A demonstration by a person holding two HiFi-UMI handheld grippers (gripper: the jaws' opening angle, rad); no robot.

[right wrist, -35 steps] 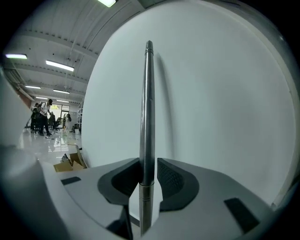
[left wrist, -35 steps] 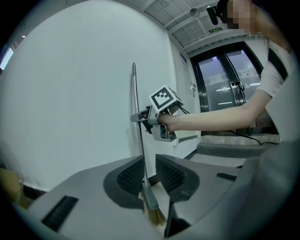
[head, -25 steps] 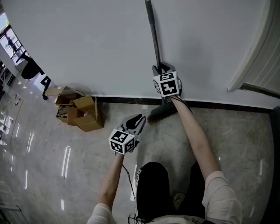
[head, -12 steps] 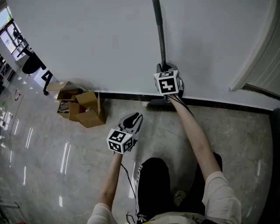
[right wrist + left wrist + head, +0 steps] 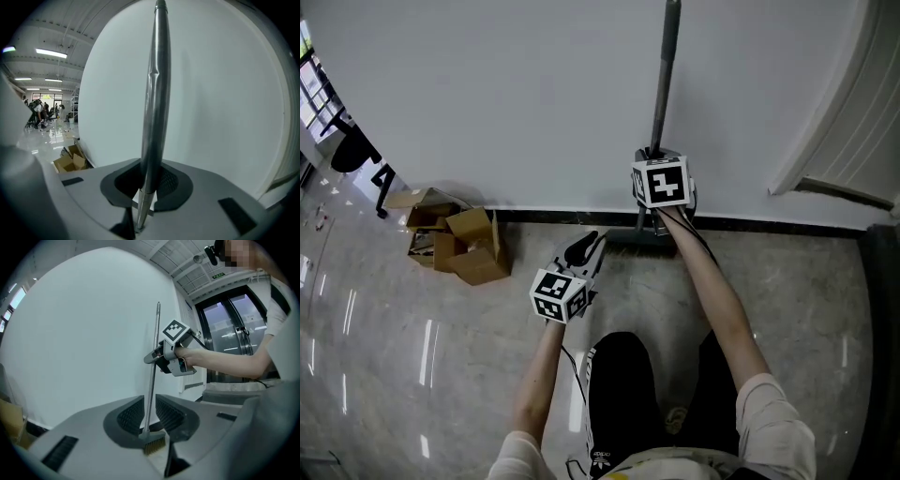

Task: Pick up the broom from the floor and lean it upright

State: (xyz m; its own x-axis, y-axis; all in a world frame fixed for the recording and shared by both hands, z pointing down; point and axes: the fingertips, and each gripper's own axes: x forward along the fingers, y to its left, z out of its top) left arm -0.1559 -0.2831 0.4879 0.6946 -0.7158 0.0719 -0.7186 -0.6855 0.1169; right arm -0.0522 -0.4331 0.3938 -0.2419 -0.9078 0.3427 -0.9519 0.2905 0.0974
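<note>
The right gripper (image 5: 150,180) has its jaws pinching the grey metal handle (image 5: 154,117) of the broom, low on the shaft. Those jaws have just been closing, with the handle between them. The left gripper (image 5: 150,413) has its jaws spread and nothing between them; the broom shows only farther off, through the gap. In the head view it hangs over the glossy pale tiled floor (image 5: 412,337), near the broom but not touching it.

The broom stands almost upright, its straw-coloured bristle head (image 5: 153,445) down at the foot of the plain white wall (image 5: 487,94), by the black skirting strip (image 5: 544,215), with the shaft rising along the wall. Whether the top of the handle rests on the wall cannot be told. Some brown cardboard boxes (image 5: 459,246) sit further left along the wall and play no part.

The lift looks done, with the broom raised and brought to the wall. What seems left is to settle it into a lean, let go and see that it stays
</note>
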